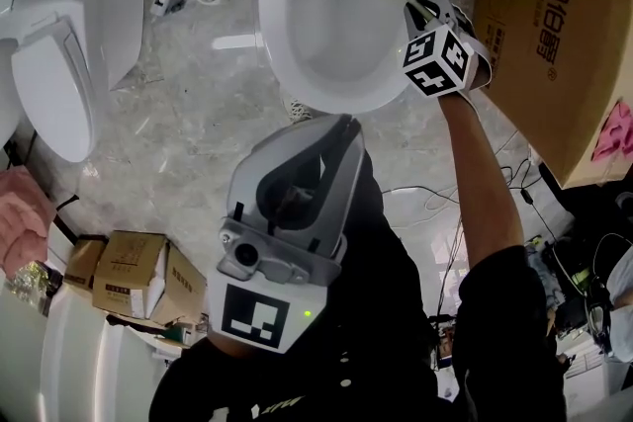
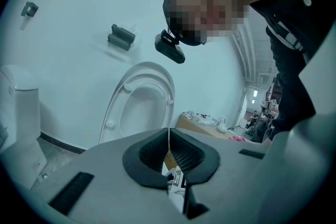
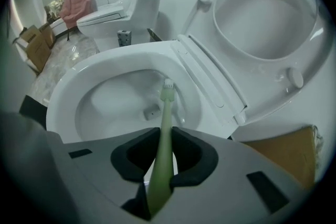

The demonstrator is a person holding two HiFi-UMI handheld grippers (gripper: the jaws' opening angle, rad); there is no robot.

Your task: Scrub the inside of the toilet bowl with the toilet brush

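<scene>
The right gripper (image 1: 425,15) reaches over the rim of the toilet bowl (image 3: 84,73), and its jaws are closed firmly on the pale green handle of the toilet brush (image 3: 164,113). The small white head (image 3: 167,83) is inside the bowl, close to the back wall and above the outlet hole (image 3: 152,111); whether the bristles touch the porcelain, I cannot tell. The left gripper (image 2: 169,135) is held near the person's body, its jaws are together and hold nothing. To do the scrubbing well, I think the head must be pressed against the wall with light force and moved in circles, going under the rim and then down toward the outlet. The grip should be tight so that the thin handle does not turn between the pads. The raised seat (image 3: 262,13) stands just behind, so wide strokes could hit it. On the big cardboard box (image 1: 554,54) beside the toilet there are large dark Chinese characters, but I cannot read them with certainty, and the smaller print is too small.
</scene>
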